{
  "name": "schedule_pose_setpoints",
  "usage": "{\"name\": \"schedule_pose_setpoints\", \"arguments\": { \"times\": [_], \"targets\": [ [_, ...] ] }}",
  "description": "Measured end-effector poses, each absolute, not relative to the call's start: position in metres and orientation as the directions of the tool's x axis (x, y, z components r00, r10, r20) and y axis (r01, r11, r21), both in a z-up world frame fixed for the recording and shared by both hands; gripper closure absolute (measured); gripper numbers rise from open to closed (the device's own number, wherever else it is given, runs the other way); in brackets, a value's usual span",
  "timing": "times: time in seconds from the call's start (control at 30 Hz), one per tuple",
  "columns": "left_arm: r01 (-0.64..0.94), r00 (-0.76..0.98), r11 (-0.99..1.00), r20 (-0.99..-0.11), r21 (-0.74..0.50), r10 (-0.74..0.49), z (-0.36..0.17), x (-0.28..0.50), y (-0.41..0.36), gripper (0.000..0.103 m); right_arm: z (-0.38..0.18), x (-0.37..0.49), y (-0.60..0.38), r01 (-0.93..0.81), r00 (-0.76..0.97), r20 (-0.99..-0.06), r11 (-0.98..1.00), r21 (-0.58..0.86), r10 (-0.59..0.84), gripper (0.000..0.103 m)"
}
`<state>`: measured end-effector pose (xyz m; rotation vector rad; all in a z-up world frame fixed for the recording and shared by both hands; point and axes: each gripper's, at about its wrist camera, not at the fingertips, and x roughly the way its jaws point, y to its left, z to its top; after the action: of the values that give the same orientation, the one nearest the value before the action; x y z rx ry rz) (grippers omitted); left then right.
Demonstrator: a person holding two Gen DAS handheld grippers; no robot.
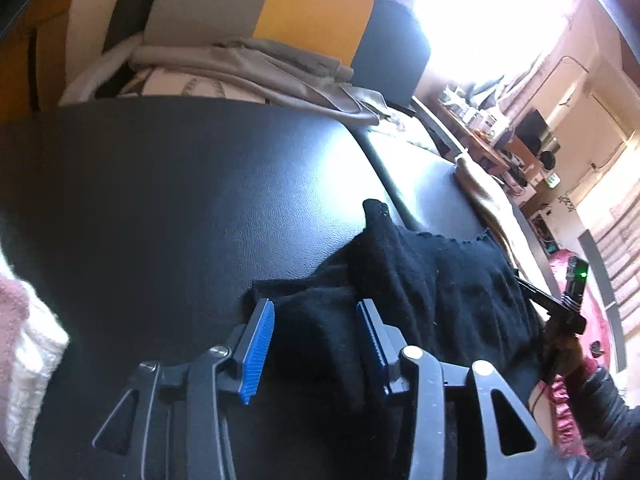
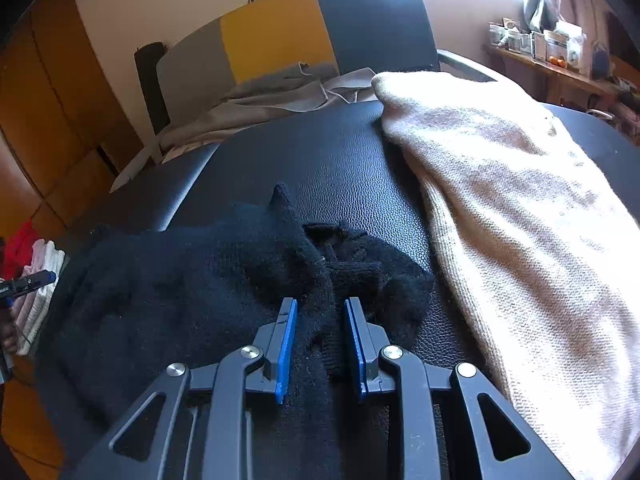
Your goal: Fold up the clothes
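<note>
Now both tongs stand parted over the black knit garment (image 2: 180, 292) on the black bench (image 1: 180, 200). Left tongs (image 1: 316, 344) and right tongs (image 2: 320, 344) each straddle its fabric unclamped; a beige sweater (image 2: 520, 208) lies just beside it.

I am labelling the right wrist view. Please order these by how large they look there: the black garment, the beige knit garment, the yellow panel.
1. beige knit garment and black garment: they look alike in size, and both lie near the camera, so I do not rank them.
2. yellow panel, clearly smallest, though farther away.
</note>
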<state>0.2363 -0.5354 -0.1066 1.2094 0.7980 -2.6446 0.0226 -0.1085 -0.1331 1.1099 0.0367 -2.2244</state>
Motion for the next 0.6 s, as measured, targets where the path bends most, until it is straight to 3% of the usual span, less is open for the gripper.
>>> {"name": "schedule_pose_setpoints", "arguments": {
  "times": [0.3,0.33,0.4,0.53,0.6],
  "targets": [
    [0.22,-0.612,-0.881,-0.762,-0.419,0.21,-0.118,0.18,-0.503,0.062,-0.133,0.022,-0.108,0.558,-0.435,-0.723,-0.791,0.252,-0.537,0.077],
    [0.209,-0.603,-0.885,-0.767,-0.417,0.219,-0.119,0.173,-0.498,0.065,-0.133,0.022,-0.108,0.557,-0.435,-0.723,-0.791,0.252,-0.537,0.077],
    [0.189,-0.585,-0.892,-0.776,-0.412,0.234,-0.122,0.159,-0.488,0.091,-0.132,0.022,-0.11,0.557,-0.436,-0.731,-0.795,0.24,-0.526,0.077],
    [0.249,-0.621,-0.88,-0.764,-0.404,0.176,-0.121,0.174,-0.49,0.097,-0.123,0.025,-0.123,0.563,-0.447,-0.768,-0.812,0.157,-0.458,0.078],
    [0.278,-0.637,-0.873,-0.757,-0.401,0.145,-0.121,0.182,-0.491,0.099,-0.118,0.028,-0.129,0.578,-0.457,-0.774,-0.808,0.116,-0.438,0.084]
  ]
}}
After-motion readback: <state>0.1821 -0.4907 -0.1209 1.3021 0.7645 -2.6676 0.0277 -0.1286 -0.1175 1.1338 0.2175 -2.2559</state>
